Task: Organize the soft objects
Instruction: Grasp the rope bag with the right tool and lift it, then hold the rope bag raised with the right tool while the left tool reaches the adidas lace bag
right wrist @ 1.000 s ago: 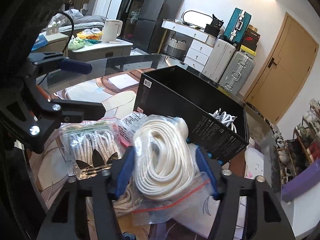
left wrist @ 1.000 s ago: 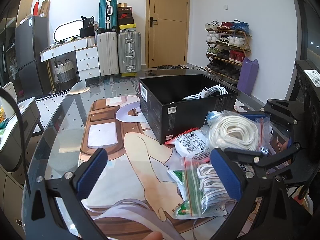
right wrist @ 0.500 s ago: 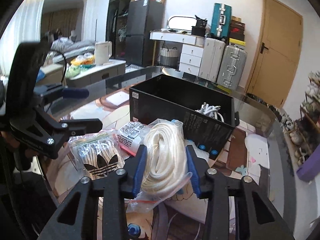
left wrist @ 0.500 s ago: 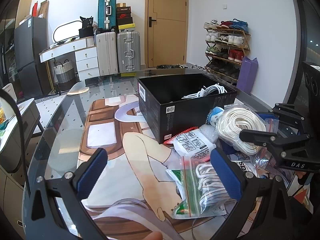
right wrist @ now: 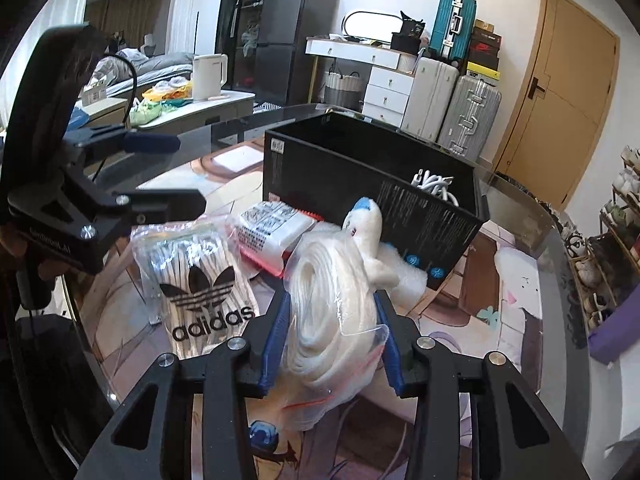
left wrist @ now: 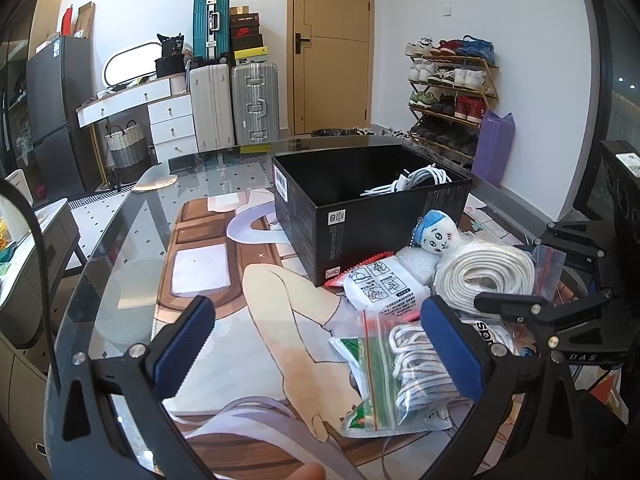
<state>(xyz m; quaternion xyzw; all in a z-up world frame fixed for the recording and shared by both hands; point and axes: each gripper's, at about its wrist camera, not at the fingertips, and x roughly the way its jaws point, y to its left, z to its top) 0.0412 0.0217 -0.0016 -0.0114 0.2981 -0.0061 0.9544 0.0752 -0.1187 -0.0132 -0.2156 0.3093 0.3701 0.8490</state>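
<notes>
A bagged coil of white rope (right wrist: 332,312) sits pinched between the blue pads of the right hand-held gripper (right wrist: 332,340) — jaws easing apart slightly — just in front of the black box (right wrist: 372,184). The left hand-held gripper (left wrist: 316,352) hangs released over the bench (left wrist: 120,248).

Bright daylight, glassy glare, fisheye-warped dark corners.

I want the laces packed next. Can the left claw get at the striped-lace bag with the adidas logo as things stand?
Probably yes. The left claw is open and empty, and the striped-lace bag lies on top, just beside its right finger. Only the right claw, gripping the white cord bag, crowds that side.
</notes>
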